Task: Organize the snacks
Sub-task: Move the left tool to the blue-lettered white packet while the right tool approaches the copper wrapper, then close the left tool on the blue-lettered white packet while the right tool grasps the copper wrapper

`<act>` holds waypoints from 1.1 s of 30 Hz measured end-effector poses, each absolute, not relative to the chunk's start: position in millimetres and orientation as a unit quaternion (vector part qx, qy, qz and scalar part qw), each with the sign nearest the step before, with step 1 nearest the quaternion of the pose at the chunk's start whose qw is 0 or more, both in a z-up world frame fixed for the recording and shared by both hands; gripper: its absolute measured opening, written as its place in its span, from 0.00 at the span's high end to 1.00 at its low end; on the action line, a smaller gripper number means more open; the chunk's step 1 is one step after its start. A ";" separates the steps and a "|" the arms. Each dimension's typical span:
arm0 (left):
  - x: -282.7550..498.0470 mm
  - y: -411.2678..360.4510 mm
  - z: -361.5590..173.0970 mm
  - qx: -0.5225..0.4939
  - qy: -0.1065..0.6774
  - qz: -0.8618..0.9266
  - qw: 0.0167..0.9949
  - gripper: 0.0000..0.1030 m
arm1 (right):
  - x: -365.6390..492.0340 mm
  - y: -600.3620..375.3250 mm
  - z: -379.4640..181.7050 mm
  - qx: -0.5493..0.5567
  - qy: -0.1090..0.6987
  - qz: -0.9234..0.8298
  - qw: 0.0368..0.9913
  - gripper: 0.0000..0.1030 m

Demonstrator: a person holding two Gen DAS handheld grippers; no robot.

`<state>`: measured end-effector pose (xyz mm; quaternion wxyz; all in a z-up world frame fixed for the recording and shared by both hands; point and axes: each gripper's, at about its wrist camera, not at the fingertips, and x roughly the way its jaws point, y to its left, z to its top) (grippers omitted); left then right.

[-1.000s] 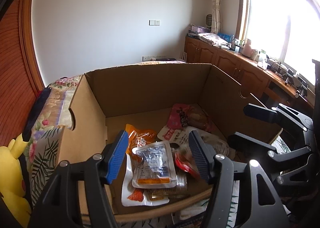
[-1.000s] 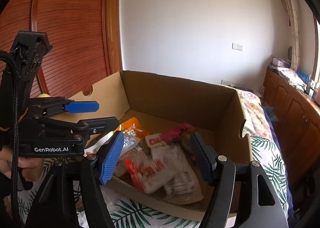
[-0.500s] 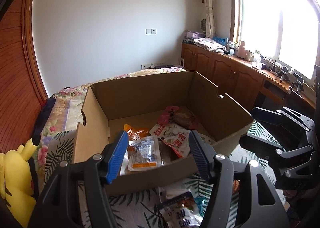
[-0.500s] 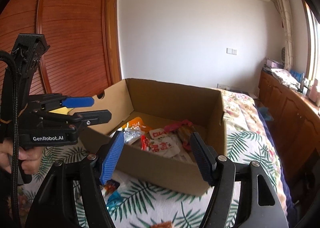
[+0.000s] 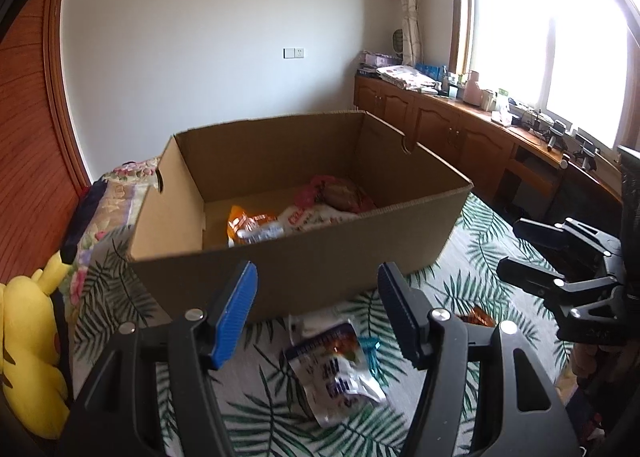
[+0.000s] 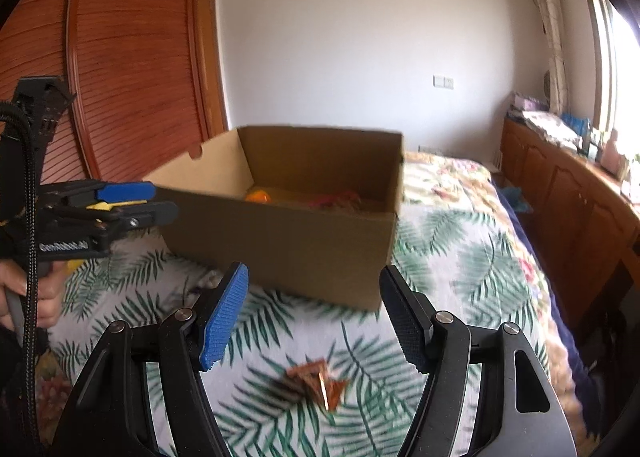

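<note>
Both grippers, left [image 5: 316,311] and right [image 6: 314,319], were wide open and held nothing. A cardboard box [image 5: 304,257] of snacks sat on the leaf-patterned bedspread [image 6: 460,257]; a white packet [image 5: 336,369] lay just before it.

Both tools [image 5: 316,313] [image 6: 314,321] pulled back from box [image 5: 280,269], above bedspread snacks [image 5: 336,369]

One cardboard box [image 5: 296,273], two tools, left [image 5: 316,307] and right [image 6: 314,311], one plush toy [image 5: 28,353]
</note>
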<state>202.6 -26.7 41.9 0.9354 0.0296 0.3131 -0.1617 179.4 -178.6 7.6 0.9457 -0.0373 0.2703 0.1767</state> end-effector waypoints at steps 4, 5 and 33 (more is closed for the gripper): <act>195.3 -26.8 25.9 0.029 0.323 -0.162 0.932 0.38 | 174.3 -188.0 -14.8 -0.026 0.298 0.171 0.939 0.32; 194.3 -26.7 20.3 0.028 0.328 -0.161 0.930 0.38 | 174.1 -188.4 -20.2 -0.026 0.305 0.170 0.937 0.32; 189.3 -21.3 -48.3 0.007 0.389 -0.155 0.908 0.38 | 194.4 -165.8 -73.1 -0.105 0.393 0.214 0.888 0.55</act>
